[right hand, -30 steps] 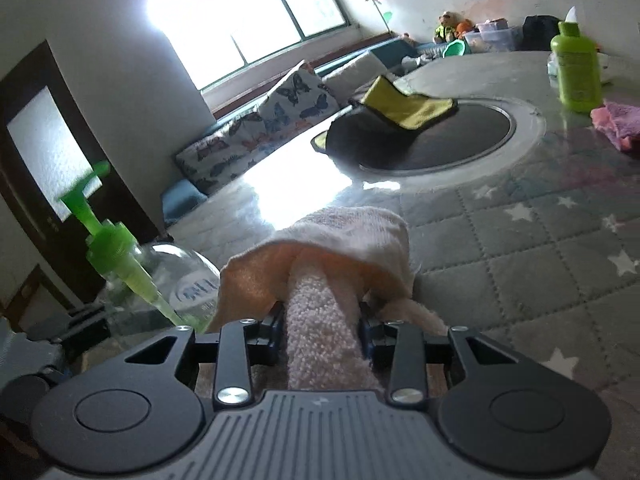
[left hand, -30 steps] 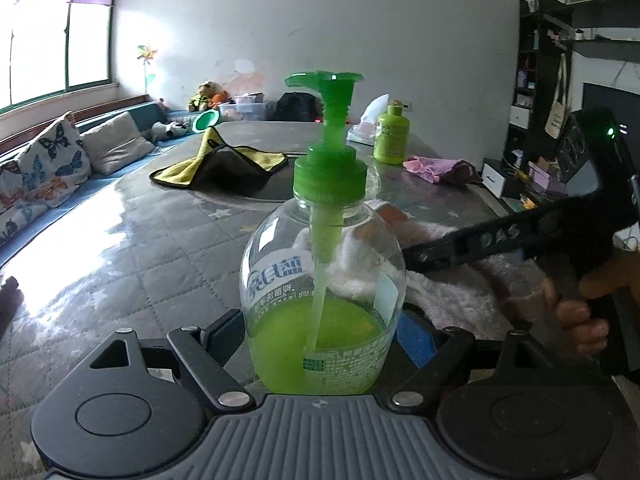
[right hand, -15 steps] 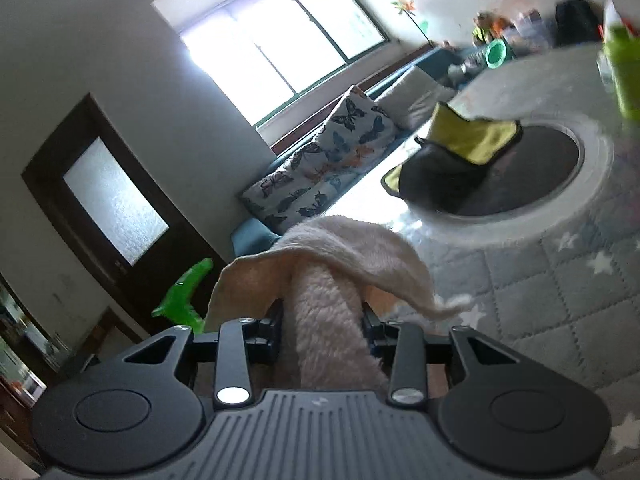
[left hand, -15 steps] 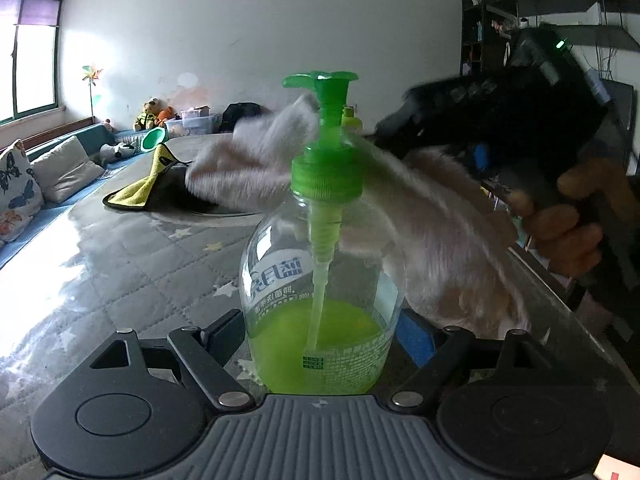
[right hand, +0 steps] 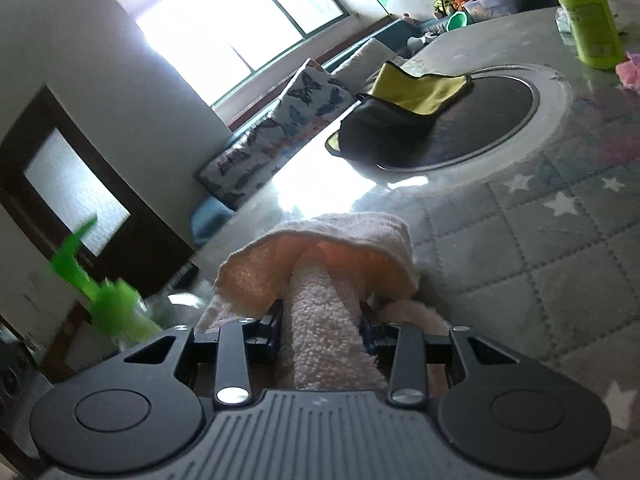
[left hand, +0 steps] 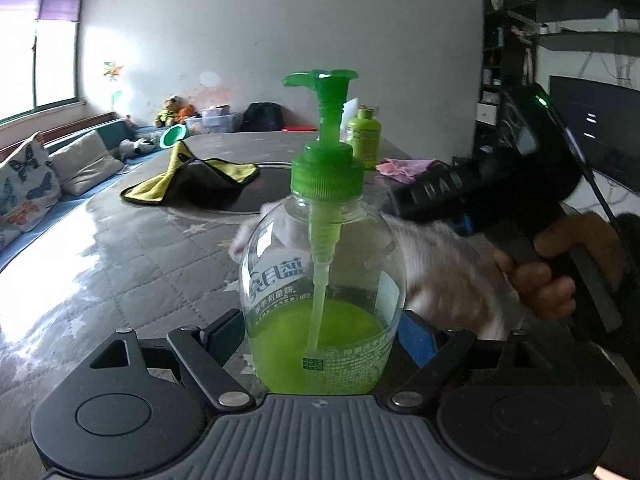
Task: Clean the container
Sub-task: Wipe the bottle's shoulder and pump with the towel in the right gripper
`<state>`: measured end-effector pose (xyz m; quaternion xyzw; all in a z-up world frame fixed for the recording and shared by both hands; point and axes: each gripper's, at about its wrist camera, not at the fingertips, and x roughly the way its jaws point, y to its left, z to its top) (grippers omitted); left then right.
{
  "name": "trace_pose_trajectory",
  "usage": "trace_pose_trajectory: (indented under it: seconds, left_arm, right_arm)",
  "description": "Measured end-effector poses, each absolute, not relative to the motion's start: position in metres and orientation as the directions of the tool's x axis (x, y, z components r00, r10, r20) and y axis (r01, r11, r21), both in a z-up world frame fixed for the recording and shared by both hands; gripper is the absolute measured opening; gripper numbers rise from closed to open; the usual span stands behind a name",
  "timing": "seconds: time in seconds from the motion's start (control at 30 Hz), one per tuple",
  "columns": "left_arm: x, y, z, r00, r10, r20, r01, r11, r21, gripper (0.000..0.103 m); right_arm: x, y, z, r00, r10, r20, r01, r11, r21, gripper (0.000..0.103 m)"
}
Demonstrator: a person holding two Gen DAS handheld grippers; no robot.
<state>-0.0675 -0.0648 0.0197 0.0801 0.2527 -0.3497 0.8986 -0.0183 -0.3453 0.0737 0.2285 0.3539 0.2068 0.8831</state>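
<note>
A clear pump bottle (left hand: 320,280) with a green pump head and green liquid in its lower part stands upright in my left gripper (left hand: 320,340), which is shut on its base. My right gripper (right hand: 320,316) is shut on a pale pink towel (right hand: 328,256). In the left wrist view that towel (left hand: 448,264) presses against the far right side of the bottle, with the right gripper's black body (left hand: 500,184) and a hand (left hand: 560,272) behind it. The bottle's green pump (right hand: 108,292) shows blurred at the left of the right wrist view.
On the quilted star-patterned table (left hand: 120,264) lie a yellow-and-black cloth (left hand: 192,184) over a dark round inset, a green bottle (left hand: 363,140) and a pink cloth (left hand: 404,168) further back. A cushioned bench (left hand: 48,176) runs along the left; dark shelves (left hand: 516,48) stand at right.
The right gripper and towel came down from the pump head to the bottle's upper right side. The bottle stays clamped in my left gripper.
</note>
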Motion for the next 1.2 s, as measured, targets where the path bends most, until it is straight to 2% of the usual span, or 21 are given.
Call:
trace_pose_trajectory:
  seconds: [0.17, 0.33, 0.53, 0.63, 0.8, 1.0, 1.2]
  left_arm:
    - [-0.071, -0.069, 0.024, 0.662, -0.538, -0.522, 0.604, 0.795, -0.054, 0.087]
    - [-0.079, -0.069, 0.036, 0.697, -0.516, -0.497, 0.538, 0.835, -0.112, 0.09]
    - [-0.078, -0.07, 0.038, 0.706, -0.497, -0.504, 0.507, 0.852, -0.13, 0.088]
    - [-0.076, -0.068, 0.038, 0.699, -0.513, -0.497, 0.524, 0.842, -0.133, 0.088]
    - [-0.072, -0.061, 0.035, 0.669, -0.566, -0.481, 0.587, 0.8, -0.124, 0.087]
    - [-0.068, -0.057, 0.034, 0.633, -0.608, -0.479, 0.646, 0.756, -0.106, 0.087]
    - [-0.068, -0.058, 0.03, 0.63, -0.618, -0.471, 0.655, 0.748, -0.106, 0.087]
  right_arm:
    - [-0.032, -0.339, 0.075, 0.67, 0.488, -0.56, -0.224, 0.851, 0.475, 0.037]
    - [-0.046, -0.333, 0.079, 0.674, 0.463, -0.576, -0.244, 0.875, 0.418, 0.037]
    - [-0.063, -0.339, 0.08, 0.671, 0.475, -0.569, -0.246, 0.867, 0.434, 0.037]
    - [-0.071, -0.343, 0.083, 0.667, 0.495, -0.557, -0.25, 0.853, 0.458, 0.036]
    - [-0.075, -0.35, 0.099, 0.68, 0.548, -0.488, -0.268, 0.804, 0.53, 0.036]
    - [-0.06, -0.341, 0.131, 0.692, 0.592, -0.413, -0.346, 0.774, 0.53, 0.036]
    - [-0.029, -0.33, 0.128, 0.668, 0.606, -0.431, -0.355, 0.769, 0.532, 0.037]
